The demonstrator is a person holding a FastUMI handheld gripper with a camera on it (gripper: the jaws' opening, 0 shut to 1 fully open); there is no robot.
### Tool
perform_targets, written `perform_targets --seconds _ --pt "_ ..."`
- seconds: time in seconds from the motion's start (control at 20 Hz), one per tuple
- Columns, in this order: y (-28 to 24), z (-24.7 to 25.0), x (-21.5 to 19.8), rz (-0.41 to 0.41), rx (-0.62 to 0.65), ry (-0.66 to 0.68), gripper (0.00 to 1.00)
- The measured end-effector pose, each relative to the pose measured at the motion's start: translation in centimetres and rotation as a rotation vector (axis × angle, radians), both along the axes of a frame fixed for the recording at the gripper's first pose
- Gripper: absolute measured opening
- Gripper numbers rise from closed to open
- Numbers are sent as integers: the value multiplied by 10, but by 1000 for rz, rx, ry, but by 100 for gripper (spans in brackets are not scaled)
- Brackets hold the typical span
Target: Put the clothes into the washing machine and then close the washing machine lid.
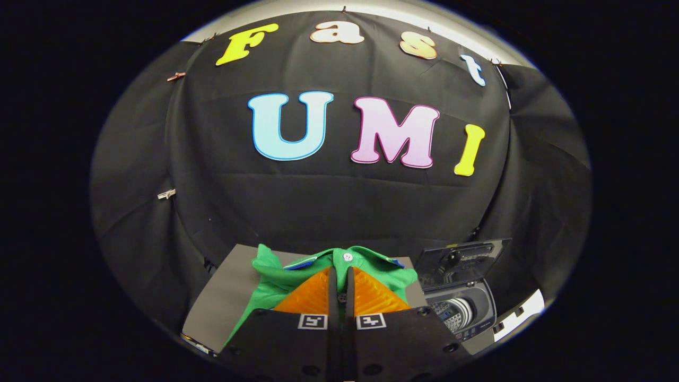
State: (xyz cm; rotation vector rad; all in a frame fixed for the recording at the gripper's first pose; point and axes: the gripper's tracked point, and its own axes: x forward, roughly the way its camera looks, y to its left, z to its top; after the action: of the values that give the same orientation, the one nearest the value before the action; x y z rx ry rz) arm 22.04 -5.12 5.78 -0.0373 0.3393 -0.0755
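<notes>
A green polo shirt with a white collar button lies spread on a grey board. My gripper is shut on the shirt just below the collar, and a thin strip of green cloth shows between the two fingers. To the right of the board stands a small top-loading washing machine. Its lid is up and the drum lies open to view. The shirt's lower part is hidden behind my fingers.
The black cloth wall hangs close behind the board and the machine. A white strip shows past the machine's right side. The bare left part of the grey board lies beside the shirt.
</notes>
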Motion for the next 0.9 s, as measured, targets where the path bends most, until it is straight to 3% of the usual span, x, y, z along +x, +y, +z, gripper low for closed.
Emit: perform_targets --seconds 0.45,0.9 --pt "-108 35 -10 -45 -28 -44 5" --pt "-261 13 -15 -135 -2 -7 5"
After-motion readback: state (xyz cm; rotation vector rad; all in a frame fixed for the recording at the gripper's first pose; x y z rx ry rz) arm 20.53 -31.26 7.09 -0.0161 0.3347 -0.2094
